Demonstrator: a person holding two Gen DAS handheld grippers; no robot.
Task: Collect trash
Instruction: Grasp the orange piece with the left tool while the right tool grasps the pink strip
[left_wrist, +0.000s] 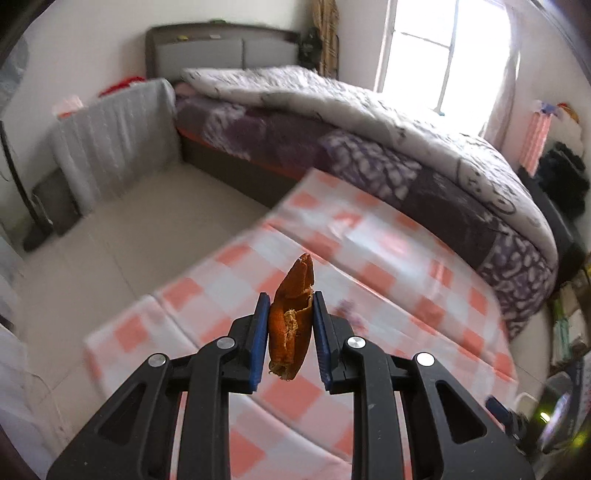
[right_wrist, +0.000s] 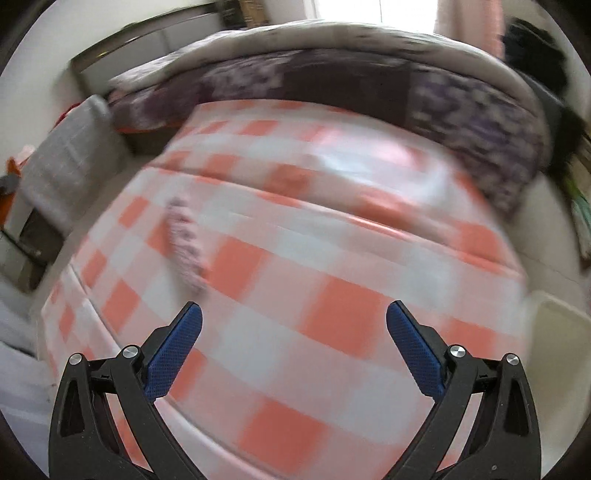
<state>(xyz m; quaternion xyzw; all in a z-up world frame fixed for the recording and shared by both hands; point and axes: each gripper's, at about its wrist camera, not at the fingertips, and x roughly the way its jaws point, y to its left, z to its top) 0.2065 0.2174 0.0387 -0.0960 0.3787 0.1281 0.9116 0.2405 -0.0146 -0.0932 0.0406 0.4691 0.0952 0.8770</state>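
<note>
**Left wrist view: peel in the tongs**

Left tongs (left_wrist: 290, 314) pinch an orange peel scrap (left_wrist: 291, 314) upright, lifted above the checked bench (left_wrist: 388, 258). Right tongs (right_wrist: 293, 328) gape wide with nothing between them, over the same cloth; a blurred pinkish scrap (right_wrist: 186, 243) lies far left.

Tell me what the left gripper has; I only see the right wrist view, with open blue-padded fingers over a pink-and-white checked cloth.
Observer: The left gripper is shut on a curled orange peel scrap, held upright between its blue pads.
Operator: Report where it is.
Observer: It hangs in the air above the pink-and-white checked cloth, near the cloth's floor-side edge.
Operator: Say what else is left to collect.
Observer: A small blurred purplish scrap lies on the cloth just right of the left gripper; it may be the pinkish-purple crumpled strip ahead of your right gripper.
</note>
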